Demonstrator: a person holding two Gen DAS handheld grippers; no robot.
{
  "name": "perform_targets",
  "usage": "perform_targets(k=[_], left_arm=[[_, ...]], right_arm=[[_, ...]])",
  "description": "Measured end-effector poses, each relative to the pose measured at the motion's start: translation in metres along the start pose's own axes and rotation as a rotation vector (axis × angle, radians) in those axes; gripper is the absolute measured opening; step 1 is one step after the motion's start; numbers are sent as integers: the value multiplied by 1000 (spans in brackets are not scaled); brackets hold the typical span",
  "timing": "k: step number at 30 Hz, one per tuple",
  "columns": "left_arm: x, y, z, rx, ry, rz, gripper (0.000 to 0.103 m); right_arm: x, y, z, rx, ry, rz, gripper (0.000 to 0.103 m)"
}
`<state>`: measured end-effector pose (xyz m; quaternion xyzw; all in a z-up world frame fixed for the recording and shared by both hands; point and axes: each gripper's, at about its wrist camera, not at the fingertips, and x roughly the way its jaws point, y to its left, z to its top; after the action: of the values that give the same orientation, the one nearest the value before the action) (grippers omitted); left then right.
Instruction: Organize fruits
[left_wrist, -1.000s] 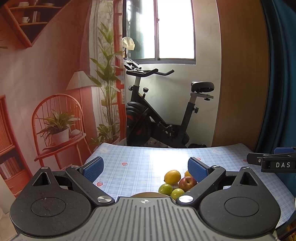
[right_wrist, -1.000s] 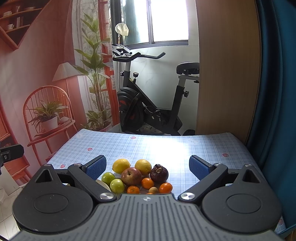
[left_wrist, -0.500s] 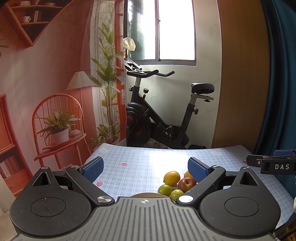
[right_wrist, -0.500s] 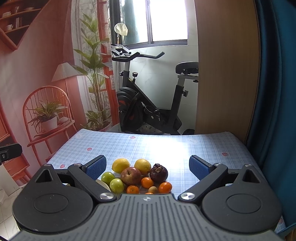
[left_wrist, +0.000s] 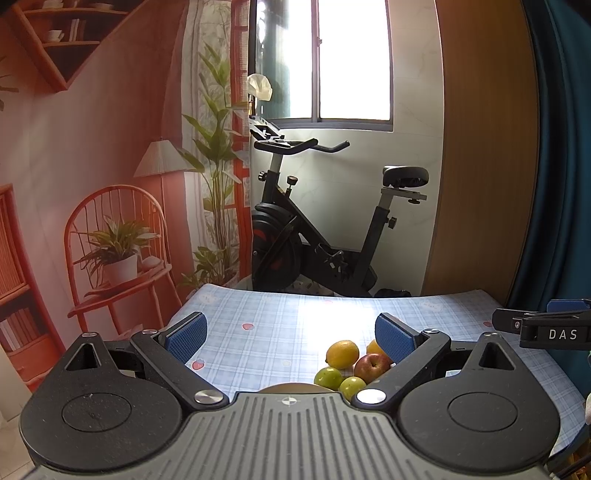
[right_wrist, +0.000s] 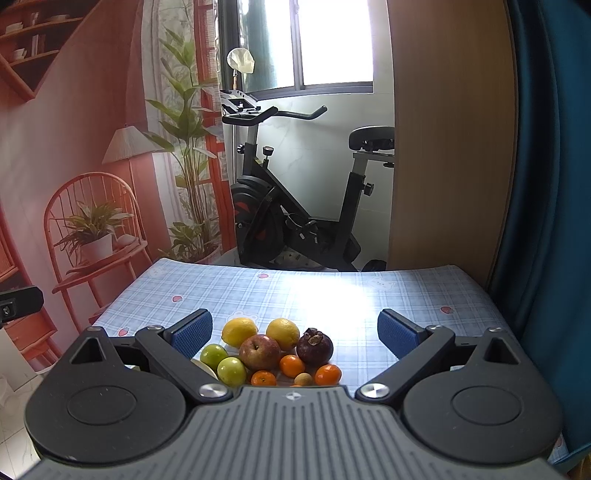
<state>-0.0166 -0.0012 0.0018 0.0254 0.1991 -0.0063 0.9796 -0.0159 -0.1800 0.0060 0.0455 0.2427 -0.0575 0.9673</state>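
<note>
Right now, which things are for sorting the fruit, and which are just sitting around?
For the job:
- lemons
- red apple
- green fruits
- small oranges
- dark purple fruit
- left tongs, open
- right tongs, open

Just around:
- exercise bike
- checked tablecloth
- blue curtain
- window
</note>
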Motion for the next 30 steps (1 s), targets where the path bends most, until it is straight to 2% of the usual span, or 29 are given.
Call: perform_targets(k=[6, 12, 17, 22, 27, 30], left_arm=[[3, 0, 0, 0, 11, 11, 99], [28, 7, -5, -60, 4, 40, 99], [66, 12, -17, -107, 25, 51, 95], [93, 13, -35, -163, 3, 7, 94], [122, 4, -47, -135, 113, -42, 94], [130, 4, -54, -139, 130, -53, 94]], right_arm=[[2, -4, -2, 25, -11, 11, 102], [22, -28, -11, 71, -95, 97, 103], [58, -42, -31, 101, -115, 59, 103], [90, -47, -53, 99, -85, 90, 103], [112, -40, -73, 6, -38, 30, 103], [120, -38, -85, -6, -9, 26, 103]])
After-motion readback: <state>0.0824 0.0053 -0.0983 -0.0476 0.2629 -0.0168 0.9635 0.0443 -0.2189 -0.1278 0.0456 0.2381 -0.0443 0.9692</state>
